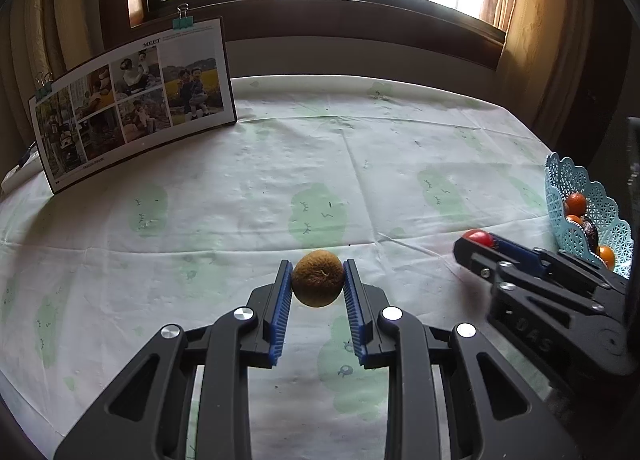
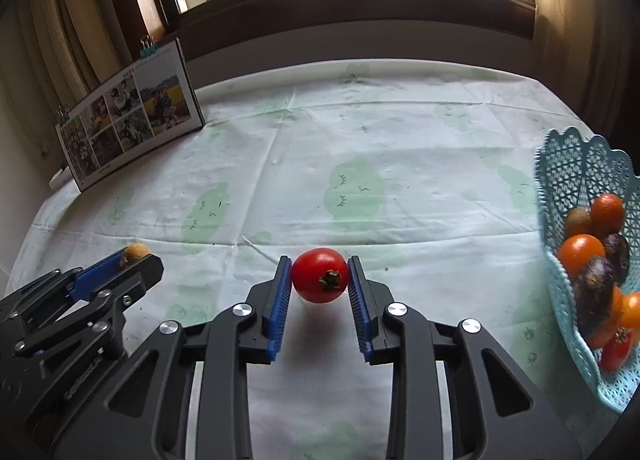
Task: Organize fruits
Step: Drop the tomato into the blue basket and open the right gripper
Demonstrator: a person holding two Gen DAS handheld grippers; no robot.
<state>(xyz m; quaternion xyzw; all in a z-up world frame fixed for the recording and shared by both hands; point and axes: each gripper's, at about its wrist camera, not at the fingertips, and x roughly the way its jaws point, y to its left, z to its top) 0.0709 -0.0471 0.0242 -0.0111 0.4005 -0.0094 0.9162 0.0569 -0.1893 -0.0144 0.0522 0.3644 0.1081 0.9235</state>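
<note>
My left gripper (image 1: 317,266) is shut on a brown fuzzy kiwi (image 1: 317,278), held just above the tablecloth. My right gripper (image 2: 319,262) is shut on a red tomato (image 2: 320,275), its green stem facing the camera. In the left wrist view the right gripper (image 1: 478,240) sits to the right with the tomato (image 1: 479,238) at its tip. From the right wrist the left gripper (image 2: 134,254) shows at the lower left with the kiwi (image 2: 135,252). A light blue lattice basket (image 2: 568,180) at the right edge holds several fruits: oranges, a kiwi, dark purple fruits and a tomato.
A white tablecloth (image 1: 280,164) with pale green cloud prints covers the table. A clipped photo board (image 1: 132,100) leans upright at the back left. A dark window sill and curtains run behind the table's far edge. The basket (image 1: 576,196) stands at the table's right side.
</note>
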